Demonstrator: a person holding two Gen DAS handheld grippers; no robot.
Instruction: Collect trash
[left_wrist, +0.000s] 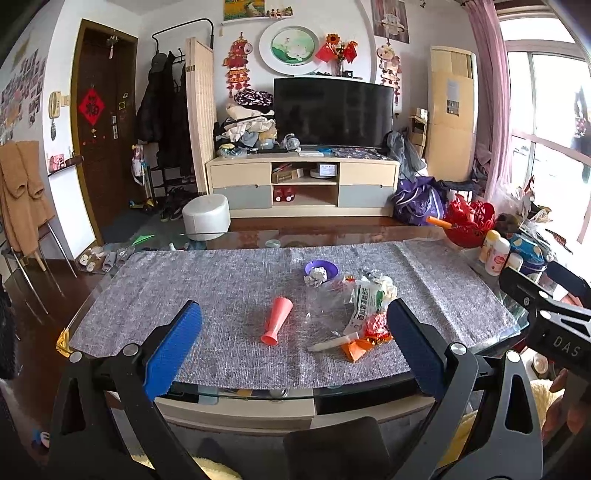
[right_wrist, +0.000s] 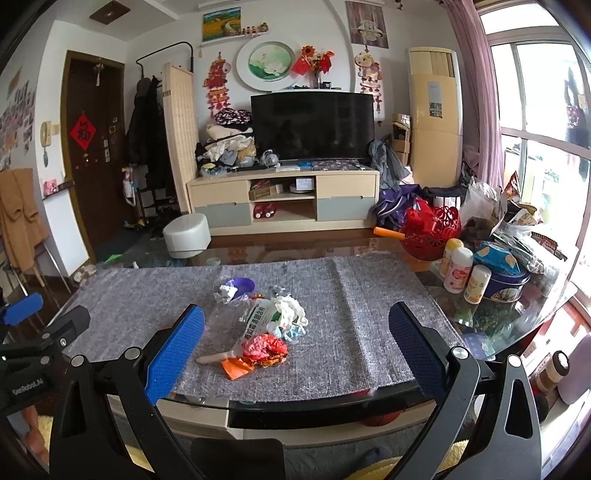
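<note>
A heap of trash lies on the grey table mat (left_wrist: 221, 280): a clear plastic bag with a white-green wrapper (left_wrist: 364, 299), crumpled red foil (left_wrist: 375, 325), an orange scrap (left_wrist: 354, 349) and a wooden stick (left_wrist: 332, 343). A pink cone cup (left_wrist: 277, 321) lies left of it. A purple bowl (left_wrist: 320, 268) holds crumpled paper. My left gripper (left_wrist: 293, 325) is open and empty at the near table edge. In the right wrist view, the heap (right_wrist: 266, 328) lies between the fingers of my open, empty right gripper (right_wrist: 295, 325), with the bowl (right_wrist: 240, 286) behind.
A red basket (right_wrist: 432, 229), several bottles (right_wrist: 458, 269) and a blue tin (right_wrist: 502, 284) crowd the table's right end. A white stool (left_wrist: 207, 218) and TV cabinet (left_wrist: 303, 184) stand beyond the glass table edge. The right gripper's body (left_wrist: 546, 314) shows at right.
</note>
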